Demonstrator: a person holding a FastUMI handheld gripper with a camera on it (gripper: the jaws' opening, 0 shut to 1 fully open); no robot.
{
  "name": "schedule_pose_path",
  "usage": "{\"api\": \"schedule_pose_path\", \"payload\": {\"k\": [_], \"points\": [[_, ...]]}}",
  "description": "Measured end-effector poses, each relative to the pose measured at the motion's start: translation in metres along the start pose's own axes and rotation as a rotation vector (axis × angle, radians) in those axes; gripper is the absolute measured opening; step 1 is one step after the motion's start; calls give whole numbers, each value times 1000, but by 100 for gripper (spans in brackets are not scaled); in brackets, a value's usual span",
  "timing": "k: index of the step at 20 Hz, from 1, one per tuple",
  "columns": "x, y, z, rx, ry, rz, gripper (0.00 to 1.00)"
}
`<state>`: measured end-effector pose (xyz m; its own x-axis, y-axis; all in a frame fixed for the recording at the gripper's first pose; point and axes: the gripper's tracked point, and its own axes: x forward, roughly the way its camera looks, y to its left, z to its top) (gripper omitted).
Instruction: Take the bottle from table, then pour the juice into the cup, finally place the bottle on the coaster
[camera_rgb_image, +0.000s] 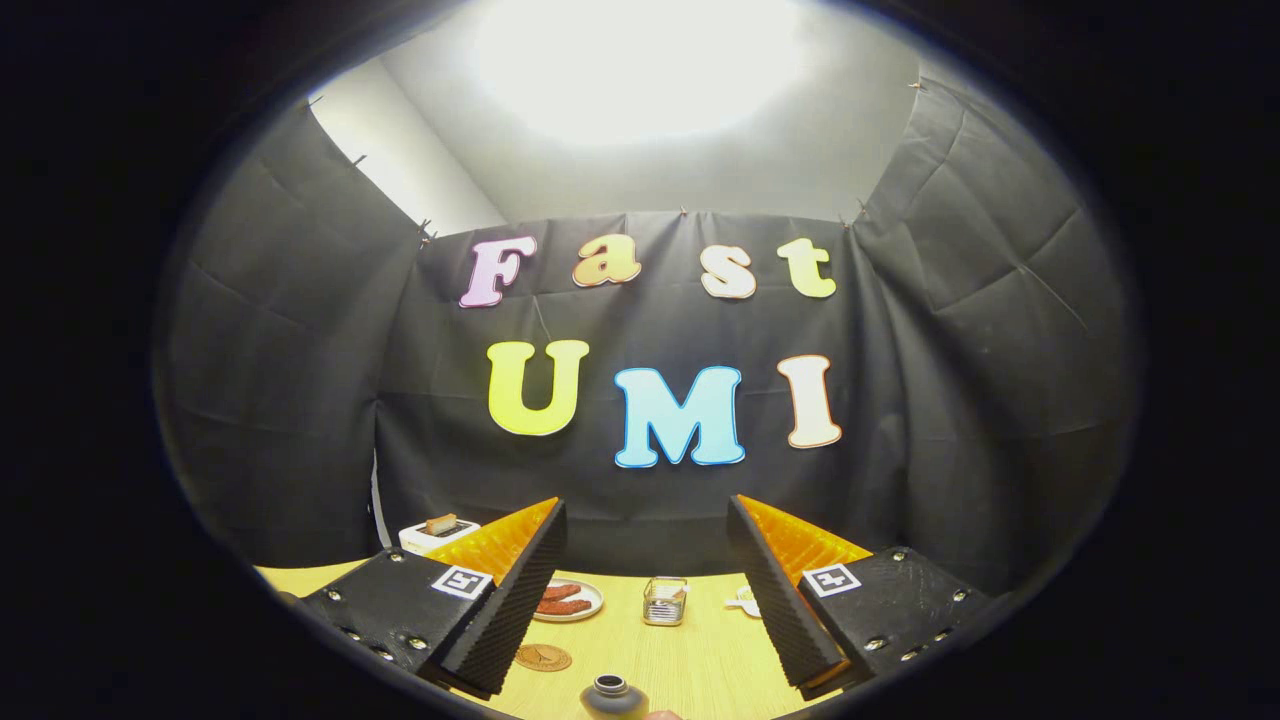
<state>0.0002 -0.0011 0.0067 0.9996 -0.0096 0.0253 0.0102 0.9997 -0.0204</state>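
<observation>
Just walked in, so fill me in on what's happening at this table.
A hand-held gripper hovers over a wooden table with its fingers spread wide, gripping nothing. The dark bottle stands low between them, nearest the camera, untouched. Beyond the fingers stands a glass cup, with a plate of food beside it. A round coaster lies by one finger, nothing on it. A white toaster stands against the wall. No juice has been poured yet.

We see black cloth wall (650, 480) creased, pinned along top edge, wrapping booth on three sides. Pale grey-white room wall (400, 160) above cloth. Bright overhead light (640, 60) glaring. Light wooden table (700, 660) below.
</observation>
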Motion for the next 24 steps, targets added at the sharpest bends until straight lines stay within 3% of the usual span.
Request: {"api": "schedule_pose_path", "payload": {"k": [11,24], "points": [[-4,2,-10,31,4,11,97],[-7,4,-68,79,66,41,97]]}}
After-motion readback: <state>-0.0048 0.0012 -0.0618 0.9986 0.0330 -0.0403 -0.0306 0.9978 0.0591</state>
